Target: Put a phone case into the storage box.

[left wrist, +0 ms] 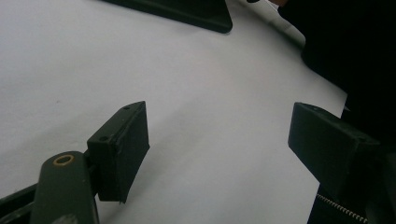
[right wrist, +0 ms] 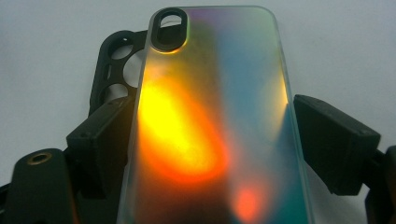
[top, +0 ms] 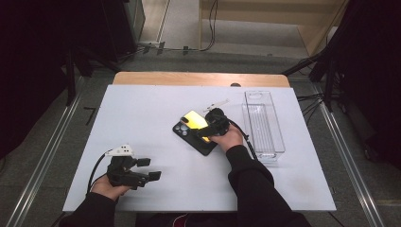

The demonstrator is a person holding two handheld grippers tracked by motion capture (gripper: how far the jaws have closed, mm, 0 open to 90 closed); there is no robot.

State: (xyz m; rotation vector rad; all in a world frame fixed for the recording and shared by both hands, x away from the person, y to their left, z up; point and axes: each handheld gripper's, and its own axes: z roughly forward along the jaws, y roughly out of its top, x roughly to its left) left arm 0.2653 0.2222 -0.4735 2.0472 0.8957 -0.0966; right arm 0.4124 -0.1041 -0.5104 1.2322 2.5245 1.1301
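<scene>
Phone case [right wrist: 210,126]: iridescent, glowing yellow-orange with a blue-green side, oval camera cutout at its far end; lies slanted on top of the black case, near the middle of the surface, between the right gripper's fingers.
Black case [top: 196,137]: under the phone case, flat on the surface, ring-shaped camera holes at the end that sticks out past the phone case's far-left corner.
Right gripper [top: 215,126]: at the near-right end of the phone case, held in the right hand [top: 230,138]; fingers [right wrist: 334,140] on either long edge of the phone case, the left one against its edge, the right one at the edge, contact not clear enough to tell.
Clear box [top: 263,124]: long, see-through, just right of the phone case, well clear of it.
White strip [top: 216,104]: small, just beyond the phone case's far end.
Left gripper [top: 147,169]: well to the near left of the phone case, held low over the surface; fingers [left wrist: 122,149] wide apart, nothing between them.
Surface [top: 142,118]: white sheet under the phone case and all the rest.
</scene>
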